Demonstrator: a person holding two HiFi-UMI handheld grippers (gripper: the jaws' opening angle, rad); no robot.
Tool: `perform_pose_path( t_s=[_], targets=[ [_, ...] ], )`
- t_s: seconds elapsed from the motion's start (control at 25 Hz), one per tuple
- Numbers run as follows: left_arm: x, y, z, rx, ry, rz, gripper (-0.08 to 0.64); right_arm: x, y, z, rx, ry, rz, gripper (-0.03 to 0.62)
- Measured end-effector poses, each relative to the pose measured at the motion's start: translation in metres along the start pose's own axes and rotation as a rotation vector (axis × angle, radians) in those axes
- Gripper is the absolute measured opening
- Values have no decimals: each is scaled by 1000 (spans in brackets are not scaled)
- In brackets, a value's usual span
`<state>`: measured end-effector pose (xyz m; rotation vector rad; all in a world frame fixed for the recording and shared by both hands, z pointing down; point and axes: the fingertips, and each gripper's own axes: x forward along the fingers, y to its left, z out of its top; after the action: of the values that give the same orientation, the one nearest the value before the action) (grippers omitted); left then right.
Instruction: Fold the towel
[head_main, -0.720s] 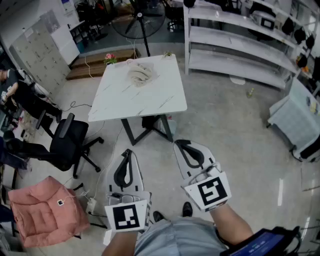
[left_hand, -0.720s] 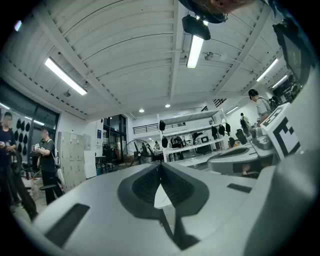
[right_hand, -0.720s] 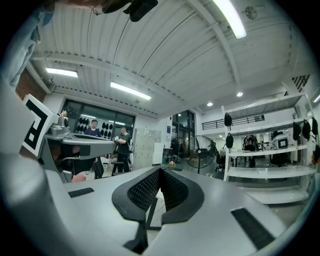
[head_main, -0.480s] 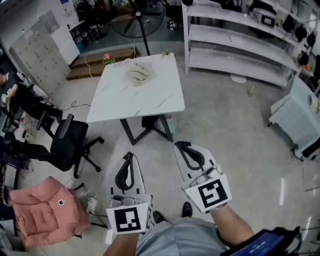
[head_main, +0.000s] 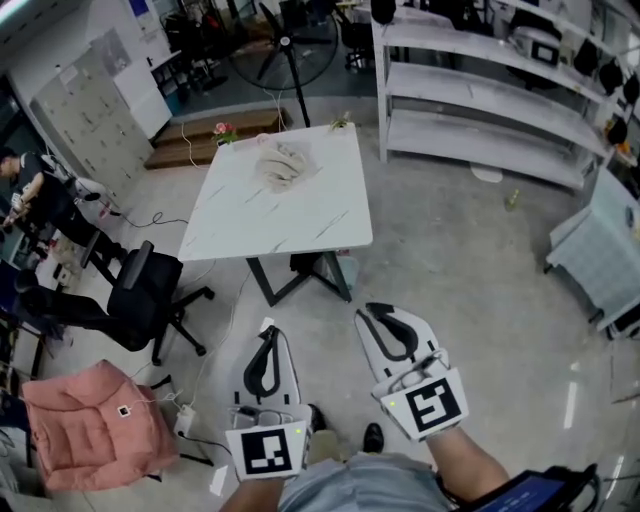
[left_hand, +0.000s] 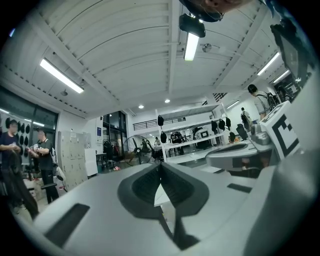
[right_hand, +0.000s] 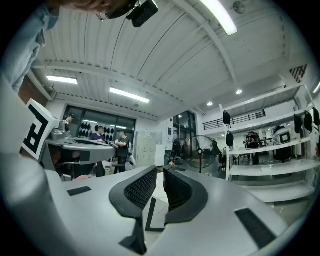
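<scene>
A crumpled beige cloth towel (head_main: 283, 162) is seen lying on the far part of a white, marble-patterned square table (head_main: 300, 225), close to its far edge and toward its left side; it is bunched in a loose heap, and no fold can be made out.

Both tools are held low over the grey concrete floor (head_main: 470, 260), near the person's body and short of the table's near edge, well apart from the towel. The left gripper (head_main: 268, 338) is shown with its dark pads pressed together along their length, and nothing is caught between them. The right gripper (head_main: 384, 318) is shown with its ribbed pads standing slightly apart, a narrow gap being left between them; nothing is pinched there either. Both are pointed level, toward the table.

A black swivel office chair (head_main: 138, 292) is placed left of the table; a pink padded cushion (head_main: 85, 425) is seen at the lower left. A white metal shelving unit (head_main: 480, 95) is set along the right, and a black standing fan (head_main: 290, 40) beyond the table; a small pot of pink flowers (head_main: 224, 131) stands just beyond the table's far left corner.
</scene>
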<state>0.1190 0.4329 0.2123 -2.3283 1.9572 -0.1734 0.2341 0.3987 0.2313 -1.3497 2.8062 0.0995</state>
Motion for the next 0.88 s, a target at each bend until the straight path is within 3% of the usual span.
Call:
perform_pose_path(
  t_s=[0.12, 0.2, 0.48, 0.88],
  targets=[
    [12, 10, 0, -16, -10, 22, 8, 14, -9, -4, -6, 13, 2, 76],
    [23, 22, 0, -27, -20, 36, 9, 28, -14, -6, -4, 17, 5, 127],
    [85, 81, -28, -72, -13, 53, 9, 109, -25, -26, -27, 56, 19, 144],
    [217, 192, -67, -138, 43, 20, 9, 283, -47, -61, -24, 150, 12, 130]
  ],
)
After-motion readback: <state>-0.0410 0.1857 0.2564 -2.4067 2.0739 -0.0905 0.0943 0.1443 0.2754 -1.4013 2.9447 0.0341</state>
